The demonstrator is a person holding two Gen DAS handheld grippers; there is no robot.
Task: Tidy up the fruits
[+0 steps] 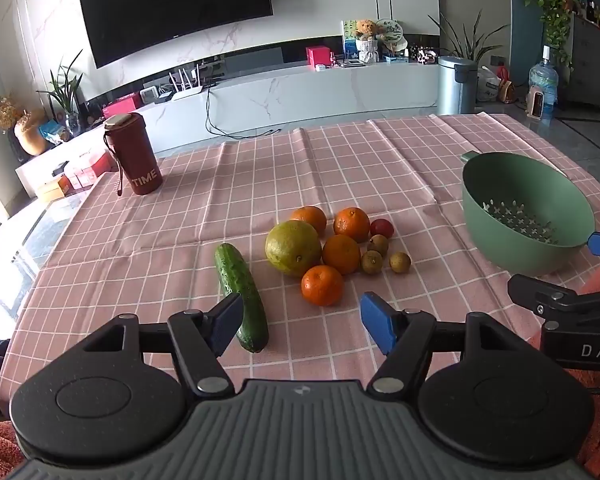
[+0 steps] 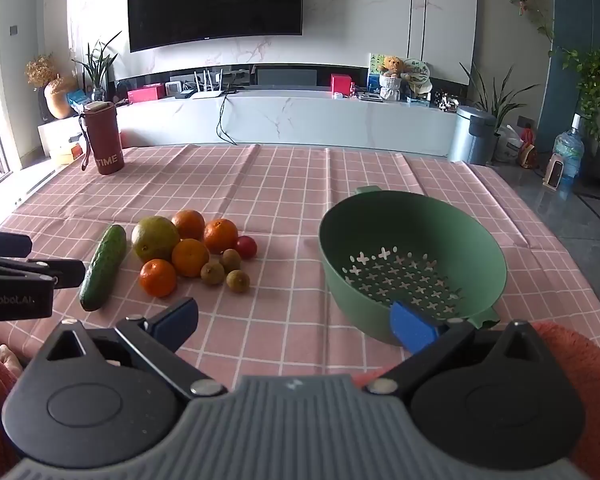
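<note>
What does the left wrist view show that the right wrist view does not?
Only the left wrist view shows the open left gripper from behind, and the cucumber's near end between its fingers' line. Only the right wrist view shows the open right gripper from behind and the whole perforated floor of the empty green colander. Both share the pink checked tablecloth, the fruit cluster with four oranges, a large green citrus, a red fruit and three small brown fruits, plus the red TIME bottle.
</note>
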